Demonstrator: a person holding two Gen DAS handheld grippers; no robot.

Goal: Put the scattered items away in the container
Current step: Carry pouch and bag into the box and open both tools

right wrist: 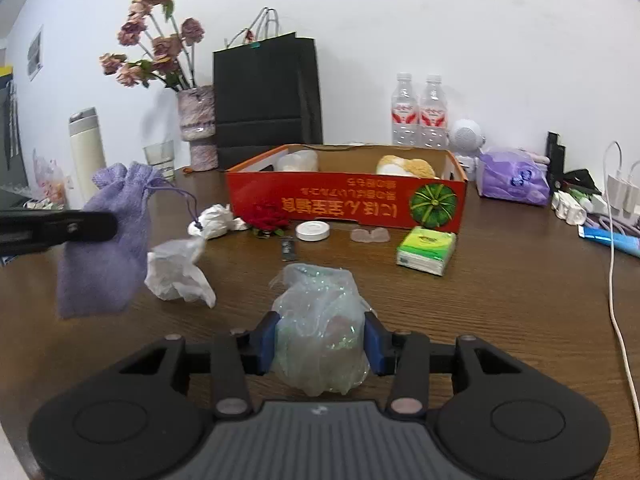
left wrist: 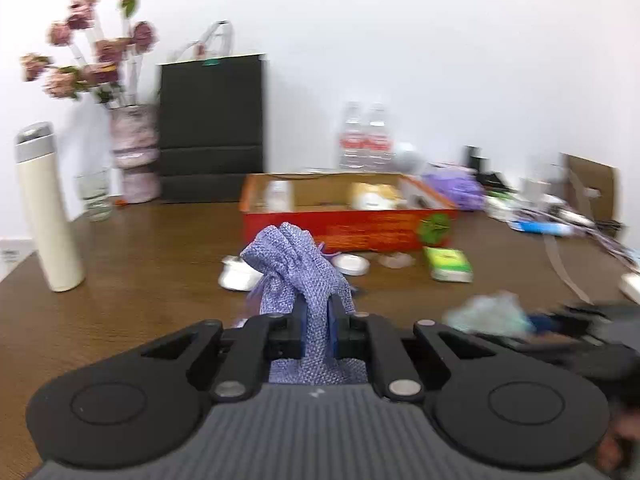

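My left gripper (left wrist: 318, 320) is shut on a purple mesh drawstring pouch (left wrist: 298, 268) and holds it above the table; the pouch also shows in the right wrist view (right wrist: 106, 240), hanging at the left. My right gripper (right wrist: 320, 338) is shut on a crumpled clear plastic bag (right wrist: 320, 324), which appears blurred in the left wrist view (left wrist: 490, 314). The red cardboard box (right wrist: 344, 196) stands ahead at mid-table, open-topped, with a yellow-white plush (right wrist: 404, 166) and a pale container (right wrist: 298, 160) inside.
In front of the box lie crumpled white tissue (right wrist: 176, 268), a red rose (right wrist: 268, 218), a white lid (right wrist: 313, 231), a small dark item (right wrist: 288, 249) and a green tissue pack (right wrist: 426, 250). A thermos (left wrist: 46, 208), glass, flower vase (right wrist: 196, 128), black bag, water bottles and cables ring the table.
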